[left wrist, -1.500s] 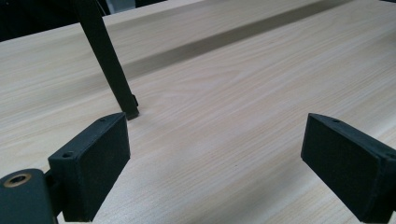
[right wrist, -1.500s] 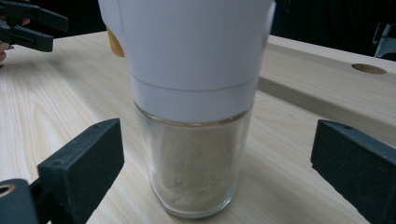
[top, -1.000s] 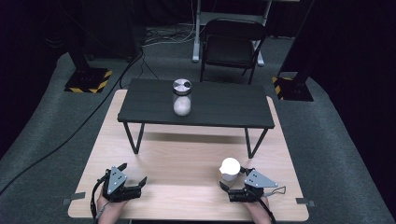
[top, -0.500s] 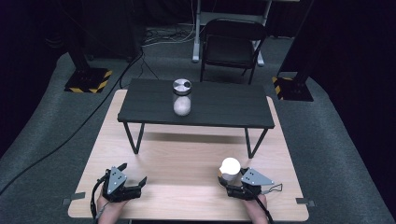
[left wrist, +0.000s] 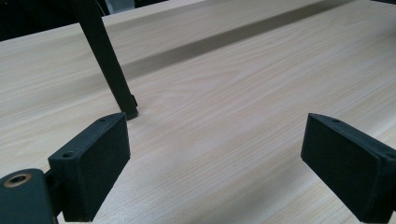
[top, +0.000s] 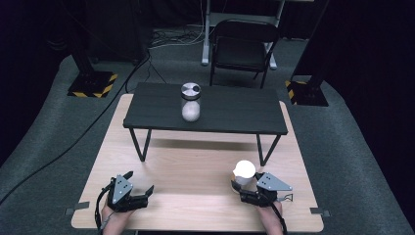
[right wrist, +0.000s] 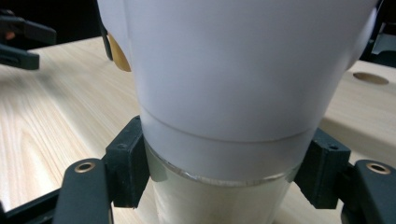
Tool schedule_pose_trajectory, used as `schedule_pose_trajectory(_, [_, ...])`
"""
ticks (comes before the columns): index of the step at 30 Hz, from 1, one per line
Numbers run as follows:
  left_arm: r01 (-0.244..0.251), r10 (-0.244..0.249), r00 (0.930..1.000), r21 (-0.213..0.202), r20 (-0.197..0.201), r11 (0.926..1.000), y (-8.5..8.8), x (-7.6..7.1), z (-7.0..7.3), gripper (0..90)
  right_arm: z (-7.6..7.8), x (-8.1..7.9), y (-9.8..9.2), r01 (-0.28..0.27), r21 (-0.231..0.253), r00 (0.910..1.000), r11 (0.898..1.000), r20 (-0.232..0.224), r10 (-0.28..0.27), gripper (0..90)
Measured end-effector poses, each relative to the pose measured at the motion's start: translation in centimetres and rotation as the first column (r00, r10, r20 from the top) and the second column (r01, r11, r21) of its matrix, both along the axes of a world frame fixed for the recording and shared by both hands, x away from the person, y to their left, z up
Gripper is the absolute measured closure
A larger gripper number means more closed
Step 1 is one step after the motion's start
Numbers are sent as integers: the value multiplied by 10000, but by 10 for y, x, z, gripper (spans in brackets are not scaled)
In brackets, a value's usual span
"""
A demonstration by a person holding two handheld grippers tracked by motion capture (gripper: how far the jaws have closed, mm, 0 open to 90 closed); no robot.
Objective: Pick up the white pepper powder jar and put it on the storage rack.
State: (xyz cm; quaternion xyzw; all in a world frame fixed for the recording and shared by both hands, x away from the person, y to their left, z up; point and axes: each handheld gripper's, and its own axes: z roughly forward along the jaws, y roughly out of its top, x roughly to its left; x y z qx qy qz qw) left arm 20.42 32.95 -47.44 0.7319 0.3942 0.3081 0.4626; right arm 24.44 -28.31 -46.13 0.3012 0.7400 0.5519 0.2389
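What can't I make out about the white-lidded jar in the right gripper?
- Jar base and its contact with the table: cut off by the bottom edge of the right gripper view.
- Jar contents: blurred in the right gripper view; hidden under the white lid in the high view.
- Right gripper pad contact: too small in the high view.

High view: fixed overhead, faces forward and down across the wooden table (top: pixel 195 171).
Left gripper view: low, close to the tabletop, facing a black table leg (left wrist: pixel 105 56).
Right gripper view: very close against a white-topped jar (right wrist: pixel 233 84).
Shared: tabletop; probably the same leg.
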Motion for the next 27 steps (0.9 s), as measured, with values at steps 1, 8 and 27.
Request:
schedule_pose_trajectory(1, [0,0,10000,-4,-5,10000,0,0,0,76,2,0,-1,-66,39,10000,10000,73,66,295])
schedule_pose_trajectory(8, [-14,14,10000,-1,6,10000,0,0,0,76,18,1,-1,-135,252,9990,9996,423,124,295])
schedule_pose_trajectory(27, [-33,33,10000,-144,9,9999,2,-1,-1,76,72,13,6,-189,230,9939,9996,1091,163,296])
